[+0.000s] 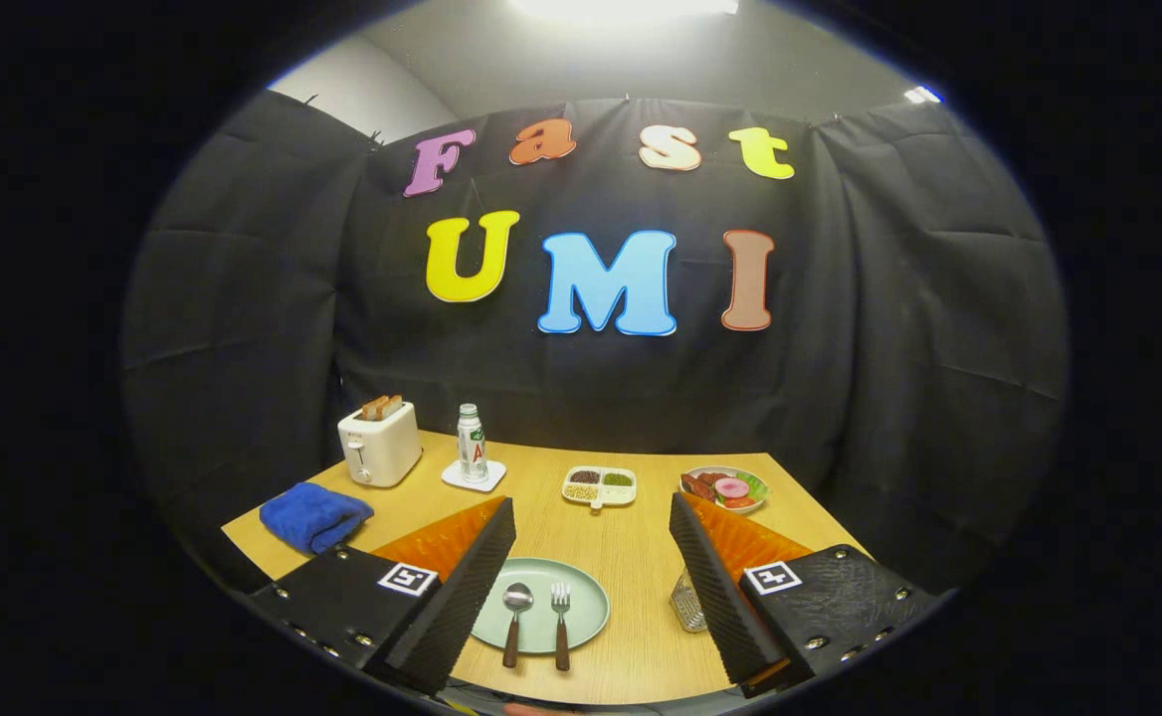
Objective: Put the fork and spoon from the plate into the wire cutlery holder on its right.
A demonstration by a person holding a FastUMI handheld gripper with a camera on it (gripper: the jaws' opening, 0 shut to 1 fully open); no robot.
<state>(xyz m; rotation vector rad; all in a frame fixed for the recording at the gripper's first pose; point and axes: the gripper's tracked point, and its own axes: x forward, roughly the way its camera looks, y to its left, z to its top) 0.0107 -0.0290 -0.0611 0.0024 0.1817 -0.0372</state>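
Observation:
A pale green plate lies on the wooden table between my two fingers. On it rest a spoon and a fork side by side, brown handles toward me, spoon on the left. The wire cutlery holder stands to the right of the plate, mostly hidden behind my right finger. My gripper hangs above the table, open wide, with nothing between its fingers.
At the back of the table stand a white toaster with bread, a bottle on a white coaster, a divided snack tray and a plate of food. A blue cloth lies at the left.

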